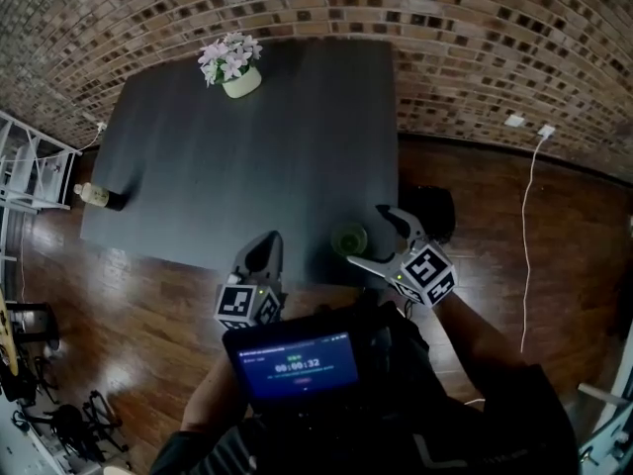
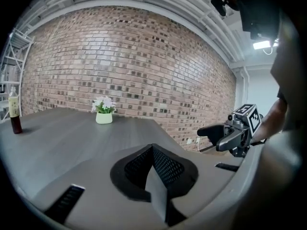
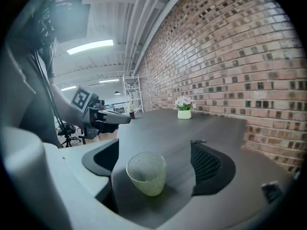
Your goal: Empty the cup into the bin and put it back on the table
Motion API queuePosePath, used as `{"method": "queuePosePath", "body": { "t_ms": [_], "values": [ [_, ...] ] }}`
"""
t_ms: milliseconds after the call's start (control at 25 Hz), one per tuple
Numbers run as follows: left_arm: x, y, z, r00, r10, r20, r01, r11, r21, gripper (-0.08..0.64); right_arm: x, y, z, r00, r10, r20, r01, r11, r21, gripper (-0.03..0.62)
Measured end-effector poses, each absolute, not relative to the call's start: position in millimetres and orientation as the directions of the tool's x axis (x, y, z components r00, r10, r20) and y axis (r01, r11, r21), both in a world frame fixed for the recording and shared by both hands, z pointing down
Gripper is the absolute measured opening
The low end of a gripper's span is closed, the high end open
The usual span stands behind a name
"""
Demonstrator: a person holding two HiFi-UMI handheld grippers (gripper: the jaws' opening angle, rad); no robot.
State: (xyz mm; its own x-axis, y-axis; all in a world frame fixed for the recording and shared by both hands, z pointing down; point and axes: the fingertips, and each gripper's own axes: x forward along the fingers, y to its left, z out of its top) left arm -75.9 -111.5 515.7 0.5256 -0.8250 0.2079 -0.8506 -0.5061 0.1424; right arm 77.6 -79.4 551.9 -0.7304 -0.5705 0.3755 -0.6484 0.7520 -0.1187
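A translucent green cup [image 1: 348,238] stands upright on the dark table [image 1: 247,156] near its front right corner. In the right gripper view the cup [image 3: 146,172] sits between the spread jaws, touching neither, and nothing shows inside it. My right gripper [image 1: 373,240] is open around the cup. My left gripper [image 1: 263,253] hangs over the table's front edge, apart from the cup. Its jaws meet with nothing between them [image 2: 153,153]. Each gripper shows in the other's view: the right gripper [image 2: 211,131] and the left gripper [image 3: 117,119].
A white pot of flowers [image 1: 234,67] stands at the table's far edge and a bottle [image 1: 99,197] at its left edge. A dark bin-like object [image 1: 435,211] sits on the wooden floor right of the table. A white cable [image 1: 528,236] lies beyond it.
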Motion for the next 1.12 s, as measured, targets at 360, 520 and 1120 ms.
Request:
{"method": "queuePosePath", "body": {
  "t_ms": [360,520,1120],
  "values": [
    [-107,-103,476,0.595,-0.795,0.117,-0.801,-0.577,0.159,0.0,62,-66,500,-0.641,-0.696,0.322,-0.749,0.659,-0.068,0.379],
    [-114,-97,455,0.625,-0.778,0.067,-0.774,-0.606,0.182,0.0,60,-57,476,-0.568,-0.77,0.289,-0.808,0.588,-0.022,0.273],
    [-106,-72,391,0.699,-0.714,-0.036,-0.691,-0.688,0.223,0.0,63,-9,406,-0.476,-0.843,0.25,-0.87,0.493,0.01,0.031]
  ]
}}
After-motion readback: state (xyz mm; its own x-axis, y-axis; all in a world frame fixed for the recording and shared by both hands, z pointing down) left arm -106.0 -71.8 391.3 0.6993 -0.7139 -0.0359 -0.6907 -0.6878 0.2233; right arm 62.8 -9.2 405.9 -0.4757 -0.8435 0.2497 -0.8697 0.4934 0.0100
